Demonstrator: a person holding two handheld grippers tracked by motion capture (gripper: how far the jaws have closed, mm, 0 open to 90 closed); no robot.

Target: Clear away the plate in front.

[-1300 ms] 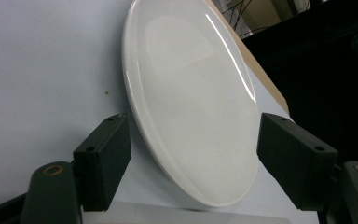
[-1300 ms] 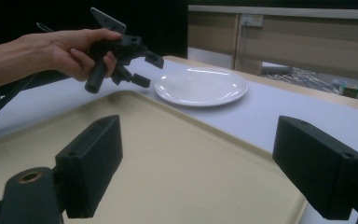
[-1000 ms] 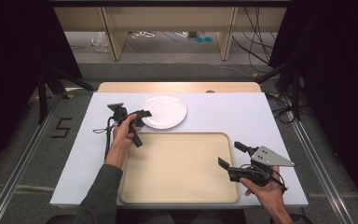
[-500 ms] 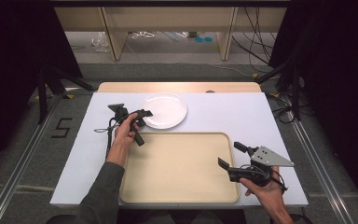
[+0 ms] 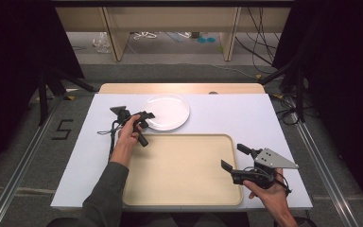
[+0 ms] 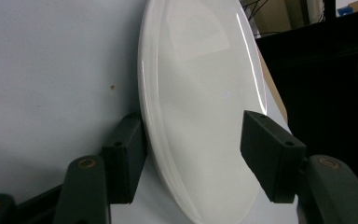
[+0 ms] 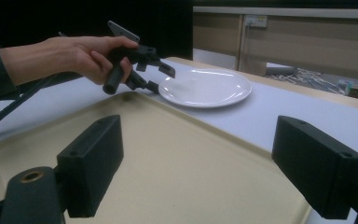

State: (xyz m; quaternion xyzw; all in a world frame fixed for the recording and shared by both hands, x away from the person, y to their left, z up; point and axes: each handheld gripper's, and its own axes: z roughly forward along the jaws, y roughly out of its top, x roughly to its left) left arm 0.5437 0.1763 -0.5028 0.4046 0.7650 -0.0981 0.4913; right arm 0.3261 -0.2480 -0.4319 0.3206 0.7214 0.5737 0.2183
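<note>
On the table, 1 plate (image 5: 166, 111) sits between the left gripper's (image 5: 147, 118) closing, not-yet-gripping jaws.

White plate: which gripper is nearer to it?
Left. The left gripper has its jaws straddling the white plate rim; the right gripper hovers apart over the tray's near right corner.

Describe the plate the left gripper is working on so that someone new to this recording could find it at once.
Start from the white table and its large beige tray. Just beyond the tray's far left corner lies the white plate, round, shallow and empty. The left gripper straddles its near rim, jaws just closing, one pad not yet touching; it is the table's only dish.
</note>
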